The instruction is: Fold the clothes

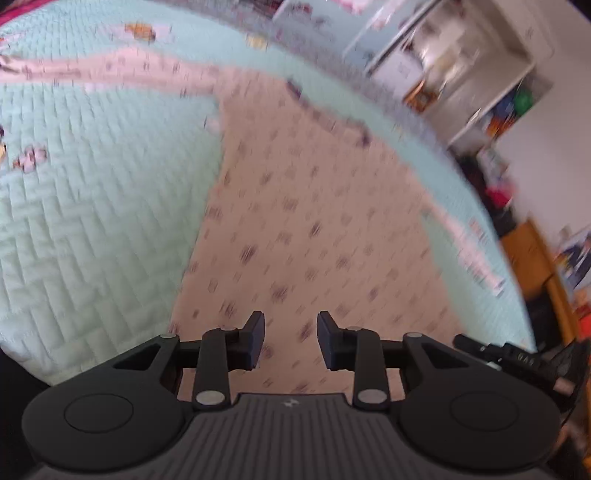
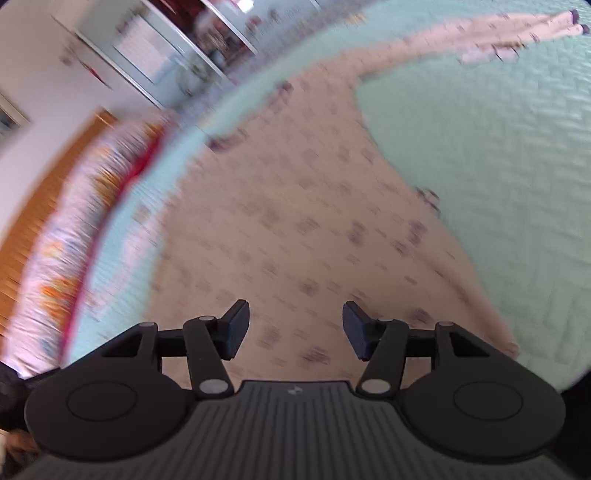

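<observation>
Hovering over a pink patterned garment (image 1: 295,206) spread flat on the mint quilt (image 1: 92,221), left gripper (image 1: 291,338) and right gripper (image 2: 293,328) both gape wide, holding nothing; fabric lies directly beneath and ahead, sleeve (image 2: 480,33) stretching far right. Frames blurred.

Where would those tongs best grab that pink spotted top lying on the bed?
Probably at a sleeve. The pink top lies flat on the mint quilt with one long sleeve stretched sideways, so pinching it near the cuff from above lets it fold inward. Both tongs are open over the body.
</observation>
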Action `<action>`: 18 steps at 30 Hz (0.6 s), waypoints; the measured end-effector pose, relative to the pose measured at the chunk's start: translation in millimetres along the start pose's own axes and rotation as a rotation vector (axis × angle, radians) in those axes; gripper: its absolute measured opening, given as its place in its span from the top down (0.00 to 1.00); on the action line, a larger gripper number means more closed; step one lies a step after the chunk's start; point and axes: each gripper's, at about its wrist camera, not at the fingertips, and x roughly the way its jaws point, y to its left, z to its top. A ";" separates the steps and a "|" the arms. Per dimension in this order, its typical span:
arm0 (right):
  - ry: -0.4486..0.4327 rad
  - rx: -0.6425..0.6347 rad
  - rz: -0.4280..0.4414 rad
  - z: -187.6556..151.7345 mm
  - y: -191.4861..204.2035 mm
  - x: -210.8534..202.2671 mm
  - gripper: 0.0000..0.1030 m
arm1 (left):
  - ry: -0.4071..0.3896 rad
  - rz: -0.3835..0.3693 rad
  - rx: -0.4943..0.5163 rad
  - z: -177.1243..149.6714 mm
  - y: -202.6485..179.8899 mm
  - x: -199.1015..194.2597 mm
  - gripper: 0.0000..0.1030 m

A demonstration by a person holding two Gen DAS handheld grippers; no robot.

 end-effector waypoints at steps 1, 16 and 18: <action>0.005 0.000 -0.044 -3.7 -10.4 -3.8 0.57 | 0.017 0.016 -0.023 -3.8 8.6 0.7 0.75; -0.072 -0.061 0.029 9.2 25.7 -4.6 0.38 | 0.013 0.039 0.074 15.5 -38.1 36.3 0.56; -0.035 -0.022 0.008 9.5 11.6 3.3 0.40 | 0.055 0.072 0.055 5.9 -24.6 43.1 0.57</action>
